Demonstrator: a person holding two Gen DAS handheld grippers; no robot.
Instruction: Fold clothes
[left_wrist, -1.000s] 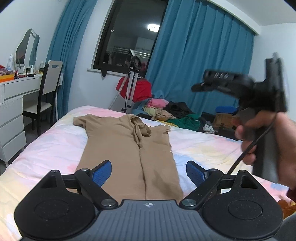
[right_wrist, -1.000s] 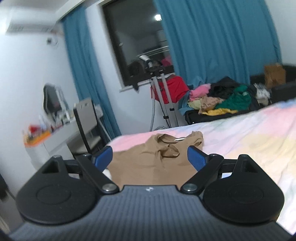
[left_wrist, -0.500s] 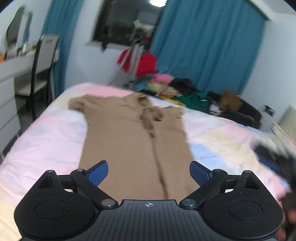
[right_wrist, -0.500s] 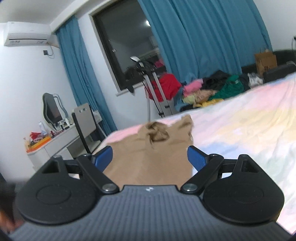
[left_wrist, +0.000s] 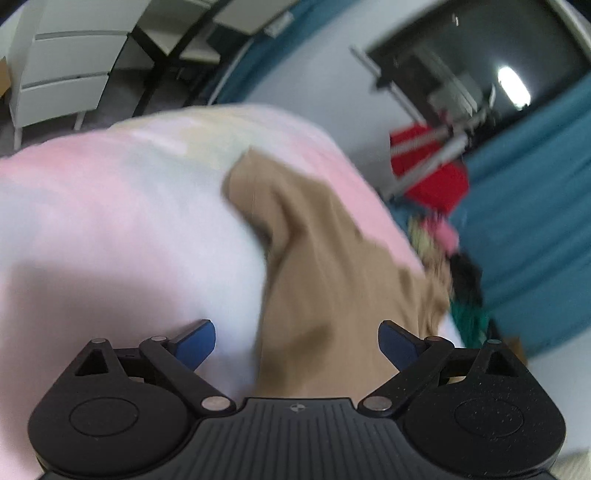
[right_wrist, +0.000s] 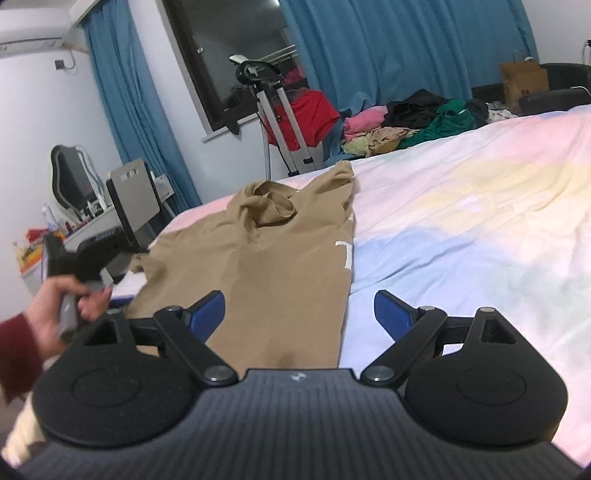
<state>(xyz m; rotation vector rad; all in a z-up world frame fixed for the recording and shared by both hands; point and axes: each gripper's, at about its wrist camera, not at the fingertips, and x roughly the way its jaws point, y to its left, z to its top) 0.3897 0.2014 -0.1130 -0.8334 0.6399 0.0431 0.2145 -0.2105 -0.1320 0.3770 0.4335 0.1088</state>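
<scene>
A tan short-sleeved garment lies flat on the pastel bed sheet, its neck bunched at the far end. My right gripper is open low over the garment's near end, and the right side edge runs between its blue fingers. In the blurred, tilted left wrist view, my left gripper is open over the garment, whose left side edge runs up between the fingers. A hand in a dark red sleeve holds that gripper at the bed's left side. Nothing is gripped.
A heap of mixed clothes lies beyond the bed under blue curtains. A steamer stand with a red cloth stands by the dark window. A chair and a white dresser stand left of the bed. A brown paper bag sits far right.
The left gripper has swung to the bed's left side, rolled and dropped toward the garment's left edge. The right gripper has sunk closer to the garment's right edge.
</scene>
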